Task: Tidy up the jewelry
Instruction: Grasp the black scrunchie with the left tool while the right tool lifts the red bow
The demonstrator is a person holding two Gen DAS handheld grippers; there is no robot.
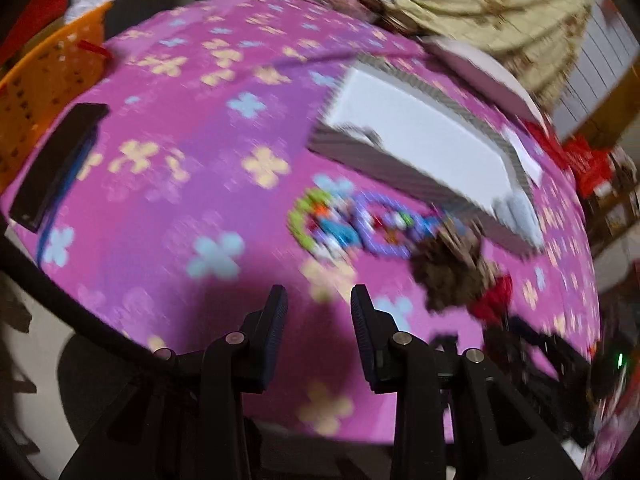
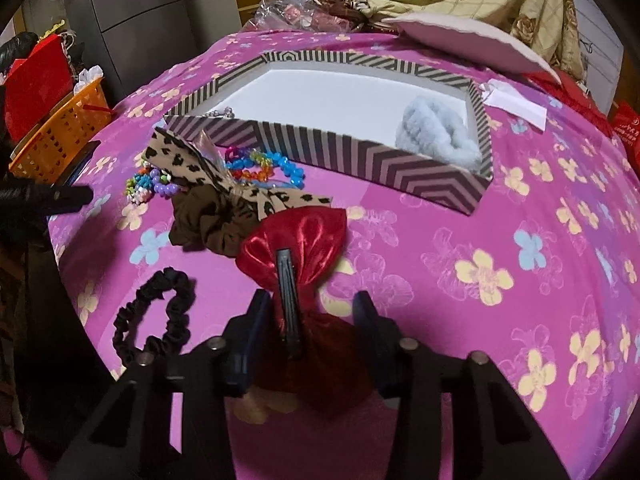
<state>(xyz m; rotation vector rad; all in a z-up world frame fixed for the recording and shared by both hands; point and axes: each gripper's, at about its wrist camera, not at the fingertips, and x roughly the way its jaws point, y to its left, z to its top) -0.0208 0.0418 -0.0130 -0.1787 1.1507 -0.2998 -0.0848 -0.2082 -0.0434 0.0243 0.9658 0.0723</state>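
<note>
Two tools are working over the pink flowered bed (image 2: 500, 208). The right tool (image 2: 310, 304) is sitting with jaws spread around the red satin bow (image 2: 304, 236), not pinching it. The left tool (image 1: 319, 300) is hovering parted and empty near the bead bracelets (image 1: 352, 224). The striped box (image 2: 360, 160) is holding a blue scrunchie (image 2: 436, 136).

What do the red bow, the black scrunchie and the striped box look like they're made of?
Red bow: satin-like fabric, since it shows glossy highlights along its folds. Black scrunchie: matte gathered cloth, probably over elastic, judging by its tight ruffles. Striped box: likely printed cardboard, with thin stiff walls and a plain white inside.
</note>
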